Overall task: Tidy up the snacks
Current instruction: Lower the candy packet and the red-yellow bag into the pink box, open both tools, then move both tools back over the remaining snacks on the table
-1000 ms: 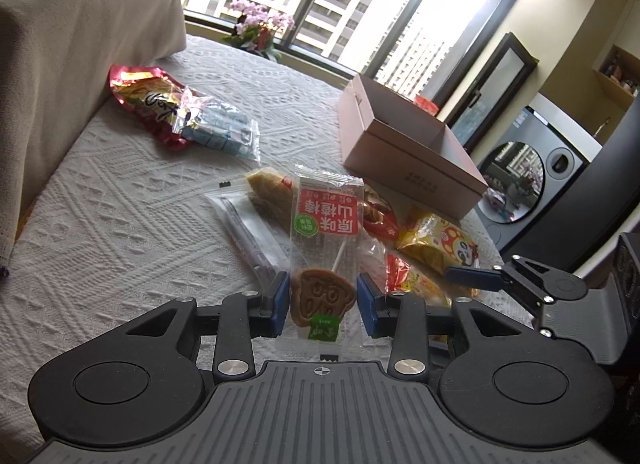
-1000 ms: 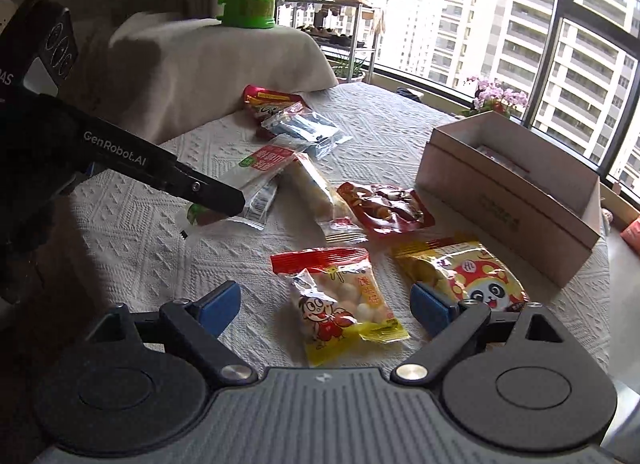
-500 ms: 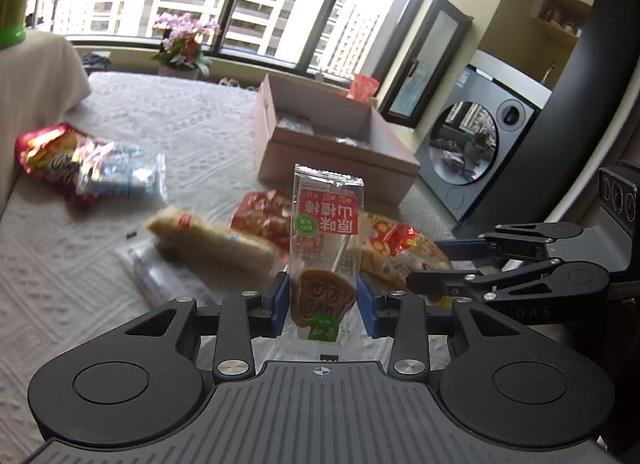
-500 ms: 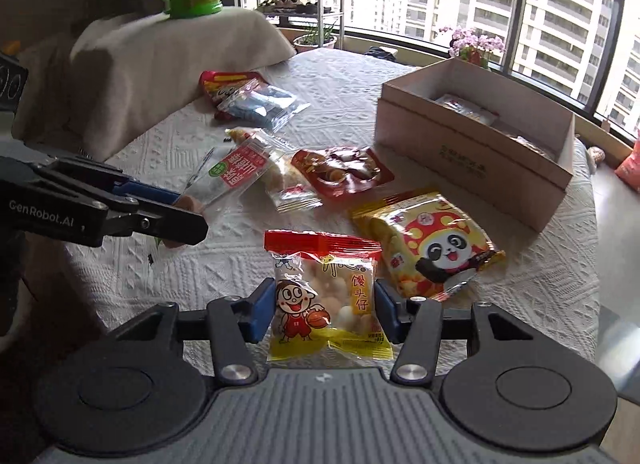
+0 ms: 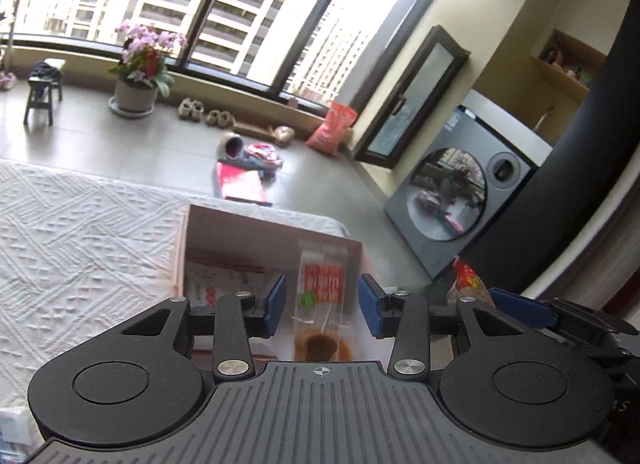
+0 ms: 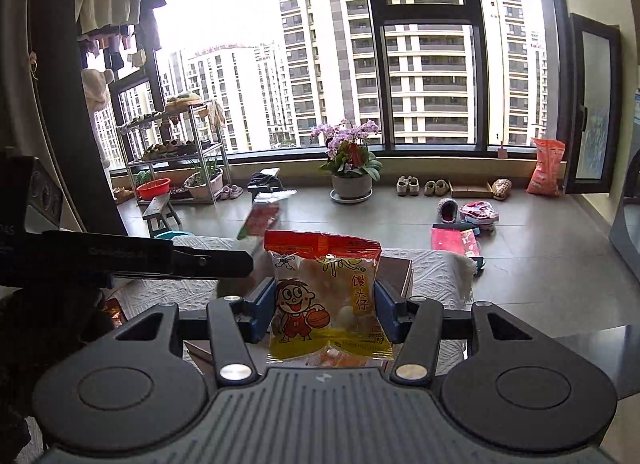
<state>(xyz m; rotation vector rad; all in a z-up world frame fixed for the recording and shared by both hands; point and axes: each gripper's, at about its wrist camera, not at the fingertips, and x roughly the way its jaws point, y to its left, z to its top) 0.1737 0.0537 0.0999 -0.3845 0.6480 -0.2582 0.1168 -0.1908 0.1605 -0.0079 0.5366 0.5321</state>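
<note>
My left gripper [image 5: 323, 306] is open above the cardboard box [image 5: 240, 224]. The clear hawthorn lollipop packet [image 5: 322, 300] with a red label sits between its blue pads, apart from them, over the box's inside. My right gripper [image 6: 325, 312] is shut on the yellow and red bun snack bag [image 6: 326, 296] with a cartoon boy, held up in the air. The left gripper's arm [image 6: 140, 260] crosses the right wrist view at the left, with the lollipop packet [image 6: 260, 220] past its tip. The right gripper [image 5: 520, 310] shows at the right of the left wrist view with its bag [image 5: 468, 284].
The white textured tablecloth [image 5: 80, 232] covers the table left of the box. The box holds other packets [image 5: 216, 280]. Beyond the table's edge is tiled floor with a potted orchid [image 6: 352, 160], shoes, a stool and a washing machine [image 5: 460, 200].
My left gripper carried the lollipop packet over the box and opened its jaws off it. My right gripper closed on the bun snack bag and lifted it off the table.
</note>
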